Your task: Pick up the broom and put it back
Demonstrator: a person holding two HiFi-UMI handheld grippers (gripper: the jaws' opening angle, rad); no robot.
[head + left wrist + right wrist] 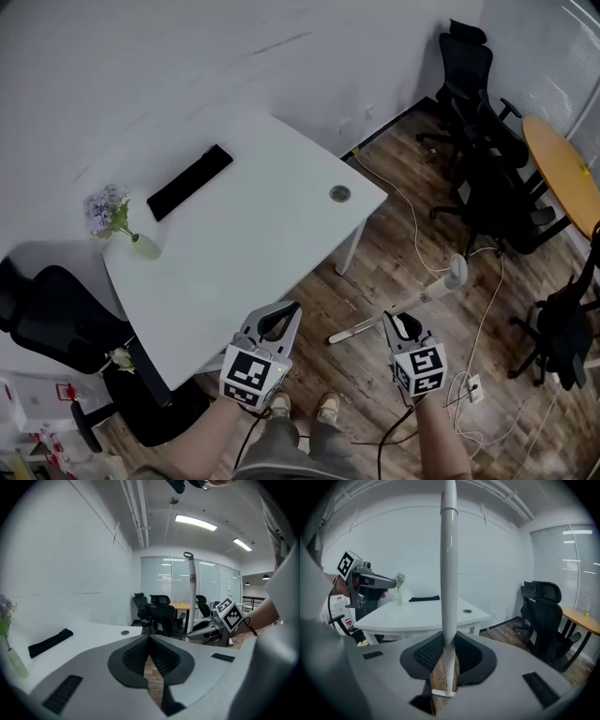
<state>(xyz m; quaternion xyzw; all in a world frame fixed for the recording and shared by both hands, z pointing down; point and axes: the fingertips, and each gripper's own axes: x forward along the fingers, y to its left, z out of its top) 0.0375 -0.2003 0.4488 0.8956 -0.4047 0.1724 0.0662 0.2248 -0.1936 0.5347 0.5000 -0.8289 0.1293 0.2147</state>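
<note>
one gripper does the work: the right gripper (449, 641) clamps the slim white broom pole (449, 564) to carry it, while the left gripper (150, 641) idles, fingers together and empty.

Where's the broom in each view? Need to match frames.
Head view: broom slants across the floor area at lower right, gripped by the right tool.
Left gripper view: upright white pole right of centre.
Right gripper view: dead centre, rising from between the jaws.
Shared landmark: white table.
</note>
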